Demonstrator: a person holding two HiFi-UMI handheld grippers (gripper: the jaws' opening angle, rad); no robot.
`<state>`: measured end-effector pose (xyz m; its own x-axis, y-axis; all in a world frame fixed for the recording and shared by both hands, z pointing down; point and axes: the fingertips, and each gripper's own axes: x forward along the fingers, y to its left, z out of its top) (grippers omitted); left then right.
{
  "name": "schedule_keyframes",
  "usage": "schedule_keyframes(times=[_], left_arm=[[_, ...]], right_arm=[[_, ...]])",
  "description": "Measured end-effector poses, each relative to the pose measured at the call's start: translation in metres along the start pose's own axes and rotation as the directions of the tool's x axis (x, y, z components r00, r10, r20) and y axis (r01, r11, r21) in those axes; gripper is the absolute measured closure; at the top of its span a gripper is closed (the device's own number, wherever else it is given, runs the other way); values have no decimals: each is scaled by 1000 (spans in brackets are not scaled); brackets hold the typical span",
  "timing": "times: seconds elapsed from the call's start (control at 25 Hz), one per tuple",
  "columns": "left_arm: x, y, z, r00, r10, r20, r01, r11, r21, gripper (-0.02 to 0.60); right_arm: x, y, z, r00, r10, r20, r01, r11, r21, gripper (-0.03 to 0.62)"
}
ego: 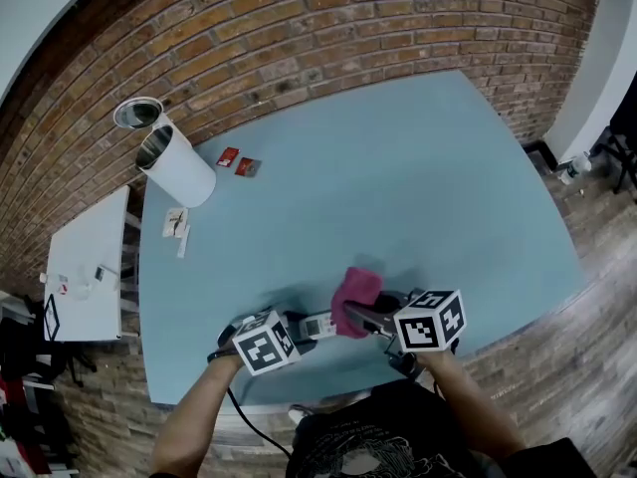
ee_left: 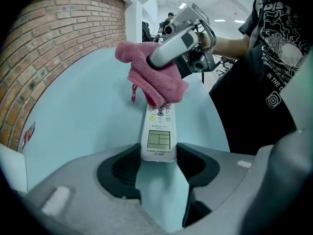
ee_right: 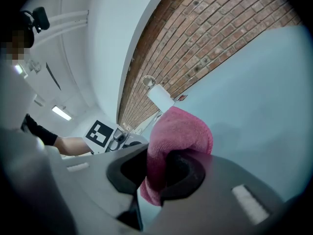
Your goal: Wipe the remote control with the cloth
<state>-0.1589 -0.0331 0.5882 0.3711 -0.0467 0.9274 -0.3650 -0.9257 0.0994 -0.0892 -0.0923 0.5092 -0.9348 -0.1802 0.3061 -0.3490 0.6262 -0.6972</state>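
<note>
Both tools are loaded: your left tool (ee_left: 158, 154) grips the near end of the remote control (ee_left: 159, 131) by the front edge of the tabletop (ego: 398, 167), your right tool (ee_right: 164, 170) pinches the pink cloth (ee_right: 182, 131) over its far buttons, so you're mid-wipe and next I'd drag it toward the screen.

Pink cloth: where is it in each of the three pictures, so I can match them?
Head view: cloth, low centre.
Left gripper view: upper centre, over the remote control.
Right gripper view: centre, pinched between the jaws.
Shared landmark: brick wall, bordering the blue table in all three.
</note>
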Motion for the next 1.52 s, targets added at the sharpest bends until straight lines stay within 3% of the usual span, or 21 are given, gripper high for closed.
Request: schedule_keyframes(times=[0.24, 0.4, 0.6, 0.76, 0.88, 1.0, 1.08, 1.12, 1.24, 1.4, 1.52], left_arm=[[-1, 0, -1, 1000, 1, -13, -1, 1000, -4, 350], [-1, 3, 0, 999, 35, 20, -34, 998, -45, 347], [-18, 6, 0, 988, 118, 98, -107, 988, -116, 347], [-42, 10, 6, 961, 213, 177, -184, 968, -169, 348], [-61, 2, 18, 924, 273, 268, -217, 951, -221, 364], [-82, -10, 34, 866, 348, 360, -255, 925, -281, 396], [-93, -15, 42, 814, 418, 404, -298, 897, -327, 498], [-98, -18, 45, 788, 448, 422, -314, 883, -350, 583], [-111, -30, 53, 734, 491, 470, -309, 857, -413, 583], [-125, -44, 60, 667, 558, 495, -288, 805, -519, 584], [-129, -55, 61, 638, 583, 503, -264, 779, -568, 586]], right_arm=[[-7, -7, 2, 1000, 1, -3, -1, 1000, 7, 533], [-11, -2, 9, 1000, -5, 31, 6, 1000, -15, 533], [-17, 18, 16, 993, -23, 112, 27, 999, -37, 533], [-16, 32, 16, 988, -82, 131, 96, 990, -104, 533], [-18, 45, 13, 976, -152, 157, 177, 971, -162, 533], [-23, 61, 9, 958, -217, 187, 257, 940, -224, 533], [-27, 73, 7, 946, -250, 208, 300, 916, -265, 533], [-28, 79, 6, 941, -261, 217, 317, 905, -283, 533], [-32, 97, 0, 930, -283, 235, 349, 881, -318, 533], [-38, 116, -13, 919, -308, 248, 381, 856, -350, 534], [-43, 124, -22, 907, -327, 266, 408, 840, -358, 534]])
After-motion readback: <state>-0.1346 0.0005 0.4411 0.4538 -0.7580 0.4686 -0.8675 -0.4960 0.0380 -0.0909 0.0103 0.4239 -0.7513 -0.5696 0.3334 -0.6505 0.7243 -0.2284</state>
